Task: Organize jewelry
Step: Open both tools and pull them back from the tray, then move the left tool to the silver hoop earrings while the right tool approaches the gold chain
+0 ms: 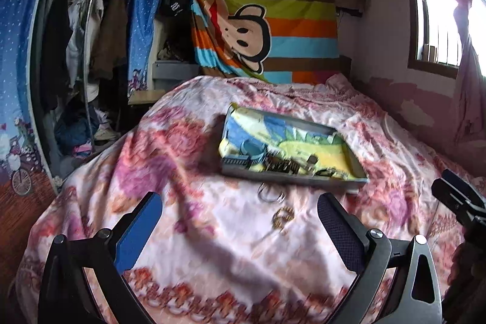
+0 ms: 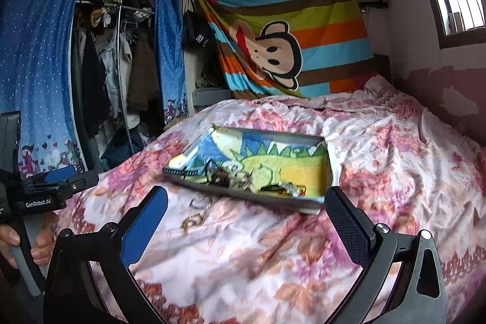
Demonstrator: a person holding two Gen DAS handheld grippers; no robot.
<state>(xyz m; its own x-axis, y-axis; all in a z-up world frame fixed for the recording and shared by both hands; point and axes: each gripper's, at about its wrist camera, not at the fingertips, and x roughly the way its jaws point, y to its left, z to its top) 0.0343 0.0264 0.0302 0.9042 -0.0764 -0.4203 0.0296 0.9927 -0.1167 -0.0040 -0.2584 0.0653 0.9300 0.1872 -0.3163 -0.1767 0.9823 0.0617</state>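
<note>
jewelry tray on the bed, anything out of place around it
Yes. Two pieces lie loose on the bedspread just in front of the tray, not in it: silver rings and, nearer the camera, a gold chain. The other jewelry is bunched along the tray's near edge. Both grippers are open and hold nothing.

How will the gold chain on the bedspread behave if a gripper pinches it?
The gold chain lies in a loose curl, so it is probably floppy and will dangle. It looks thin, so likely light. The soft bedspread may yield under the fingers.
</note>
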